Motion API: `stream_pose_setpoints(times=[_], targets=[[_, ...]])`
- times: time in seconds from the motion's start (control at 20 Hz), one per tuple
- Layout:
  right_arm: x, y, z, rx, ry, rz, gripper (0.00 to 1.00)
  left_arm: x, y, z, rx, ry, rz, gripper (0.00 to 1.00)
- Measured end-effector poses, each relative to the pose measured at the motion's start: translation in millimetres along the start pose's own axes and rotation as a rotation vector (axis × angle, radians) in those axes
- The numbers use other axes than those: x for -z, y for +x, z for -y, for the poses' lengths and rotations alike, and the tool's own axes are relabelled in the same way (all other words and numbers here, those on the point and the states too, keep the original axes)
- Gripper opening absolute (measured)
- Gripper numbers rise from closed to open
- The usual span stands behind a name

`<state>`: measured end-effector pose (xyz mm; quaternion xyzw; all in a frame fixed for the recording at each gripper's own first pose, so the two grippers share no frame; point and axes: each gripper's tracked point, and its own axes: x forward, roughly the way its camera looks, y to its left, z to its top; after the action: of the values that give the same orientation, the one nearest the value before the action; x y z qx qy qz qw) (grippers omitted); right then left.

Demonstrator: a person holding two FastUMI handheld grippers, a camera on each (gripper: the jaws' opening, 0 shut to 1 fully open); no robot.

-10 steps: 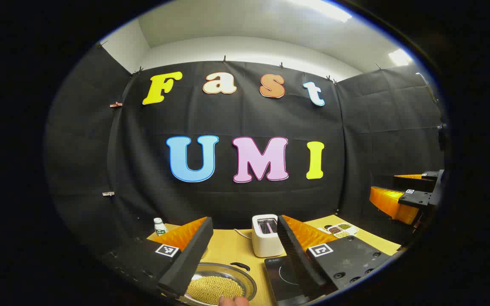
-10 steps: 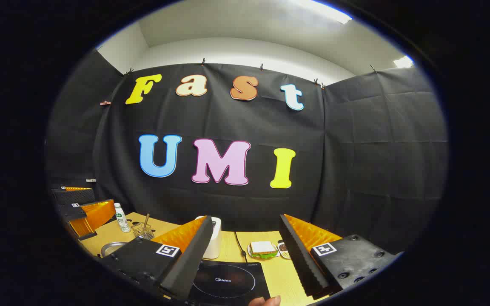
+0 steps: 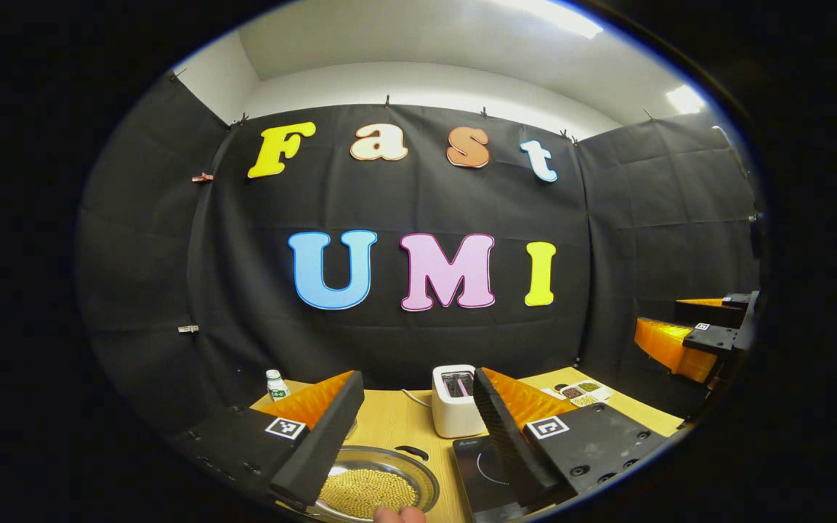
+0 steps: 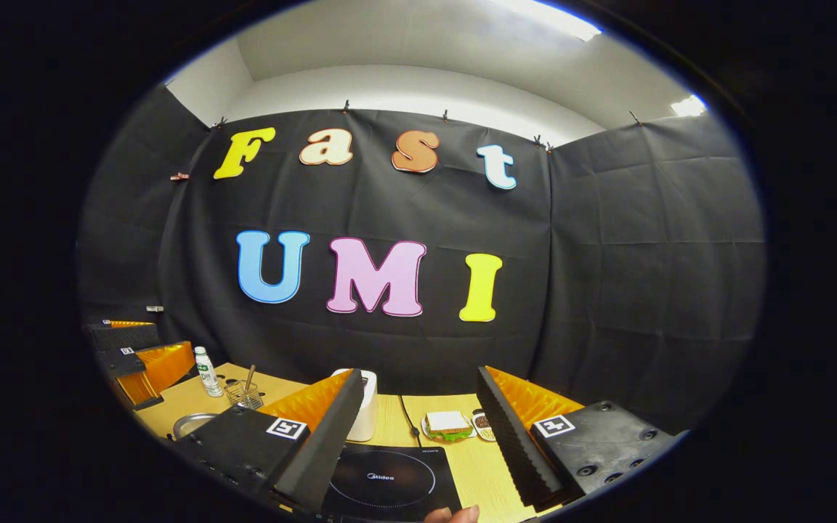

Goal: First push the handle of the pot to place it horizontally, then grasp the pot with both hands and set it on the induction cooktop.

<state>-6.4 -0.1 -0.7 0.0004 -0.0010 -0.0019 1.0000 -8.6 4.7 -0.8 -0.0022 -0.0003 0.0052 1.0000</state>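
Ahead of the gripper hangs the black cloth wall (image 3: 418,211), pinned along its top edge with small clips and creased in broad panels — it wraps round on both sides. Above it runs a white wall (image 3: 418,80) and a white ceiling with bright light panels (image 3: 556,16). Below, near the fingers, lies a pale wooden table (image 3: 397,421).

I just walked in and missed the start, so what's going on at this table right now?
A person holds a two-finger gripper in each hand above a wooden table. The left gripper hangs open over a steel pot filled with yellow beans, touching nothing. The right gripper hangs open over the induction cooktop, which has nothing on it. The pot sits on the table beside the cooktop, with a white toaster behind them. Neither step looks begun.
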Motion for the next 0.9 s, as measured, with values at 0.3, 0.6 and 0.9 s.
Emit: stream_pose_setpoints(times=[0.3, 0.6, 0.9], targets=[[-0.1, -2.8, 0.3, 0.0, 0.001, 0.003, 0.99, -2.2, -4.6, 0.5, -0.005, 0.004, 0.008, 0.95], [2.2, -4.9, 0.5, -0.005, -0.01, 0.002, 0.97, -1.3, -11.5, -3.5, 0.001, 0.0, 0.014, 0.95], [8.2, -5.4, -5.4, -0.021, -0.025, -0.008, 0.97, 18.2, -28.3, 22.2, 0.177, 0.006, -0.052, 0.16]])
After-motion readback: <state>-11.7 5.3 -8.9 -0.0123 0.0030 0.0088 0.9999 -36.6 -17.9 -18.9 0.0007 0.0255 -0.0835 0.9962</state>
